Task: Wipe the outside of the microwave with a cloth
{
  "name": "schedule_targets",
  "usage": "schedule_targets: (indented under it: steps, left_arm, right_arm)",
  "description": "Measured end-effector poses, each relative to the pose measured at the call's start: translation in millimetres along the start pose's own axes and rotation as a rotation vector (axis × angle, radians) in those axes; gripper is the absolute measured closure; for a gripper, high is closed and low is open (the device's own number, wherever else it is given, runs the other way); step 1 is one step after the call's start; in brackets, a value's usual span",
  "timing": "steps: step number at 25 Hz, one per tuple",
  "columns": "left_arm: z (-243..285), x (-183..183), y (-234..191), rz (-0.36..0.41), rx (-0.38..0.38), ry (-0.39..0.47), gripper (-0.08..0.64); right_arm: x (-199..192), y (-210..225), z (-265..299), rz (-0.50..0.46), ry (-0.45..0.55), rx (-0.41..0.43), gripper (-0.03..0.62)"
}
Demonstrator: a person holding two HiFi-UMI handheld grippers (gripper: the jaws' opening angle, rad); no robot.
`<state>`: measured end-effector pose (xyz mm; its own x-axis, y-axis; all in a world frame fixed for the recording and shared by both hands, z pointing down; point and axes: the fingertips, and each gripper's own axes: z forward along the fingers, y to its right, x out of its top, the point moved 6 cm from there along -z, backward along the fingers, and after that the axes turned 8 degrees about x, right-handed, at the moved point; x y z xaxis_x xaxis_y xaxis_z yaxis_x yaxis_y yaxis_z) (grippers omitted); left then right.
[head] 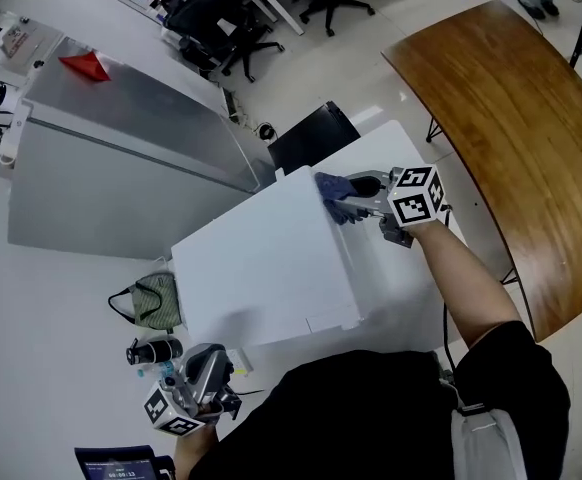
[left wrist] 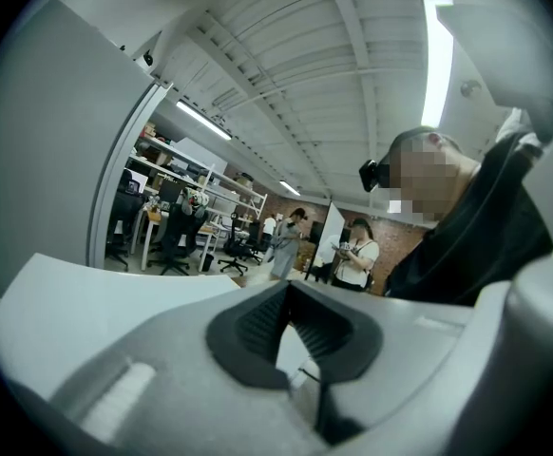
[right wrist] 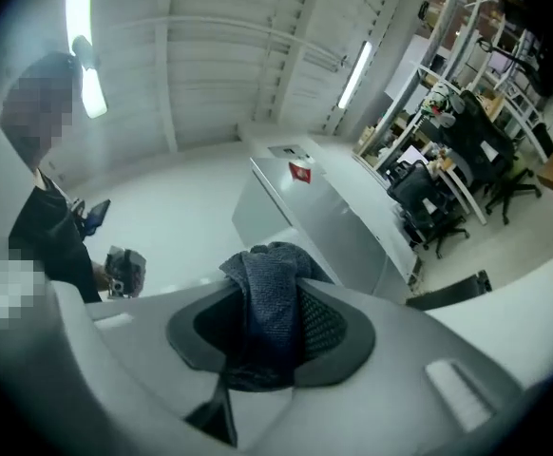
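Note:
The microwave [head: 271, 268] is a white box seen from above in the middle of the head view. A dark blue-grey cloth [head: 333, 190] lies against its far right top corner, with my right gripper [head: 359, 196] shut on it. In the right gripper view the cloth [right wrist: 269, 288] fills the space between the black pads [right wrist: 329, 326]. My left gripper [head: 209, 366] hangs low at the lower left, off the microwave. Its camera looks up at the ceiling, and the left gripper [left wrist: 291, 297] is shut with nothing in it.
A silver cabinet [head: 121, 138] with a red object [head: 86, 65] on it stands at the left. A brown wooden table [head: 511, 118] curves along the right. A green bag [head: 156, 301] and a small dark device [head: 153, 350] lie left of the microwave. Office chairs [head: 221, 18] stand behind.

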<state>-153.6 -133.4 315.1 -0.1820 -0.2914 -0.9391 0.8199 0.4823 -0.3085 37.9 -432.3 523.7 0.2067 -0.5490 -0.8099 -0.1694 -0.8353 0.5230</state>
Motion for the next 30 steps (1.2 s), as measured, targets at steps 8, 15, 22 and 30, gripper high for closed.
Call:
schedule_targets:
  steps: [8, 15, 22, 30]
  left_arm:
    - [-4.8, -10.9, 1.4, -0.016, 0.009, -0.034, 0.555]
    - [12.3, 0.2, 23.7, -0.006, -0.065, 0.004, 0.555]
    - [4.5, 8.2, 21.4, 0.029, -0.113, 0.058, 0.555]
    - [8.5, 4.9, 23.8, -0.01, -0.089, 0.044, 0.555]
  right_arm:
    - [-108.6, 79.4, -28.1, 0.063, -0.434, -0.308, 0.477]
    - [-130.7, 82.3, -32.2, 0.014, -0.685, -0.446, 0.472]
    - [12.9, -60.8, -2.1, -0.098, -0.06, -0.026, 0.472]
    - [-39.8, -13.0, -18.2, 0.028, -0.12, -0.094, 0.472]
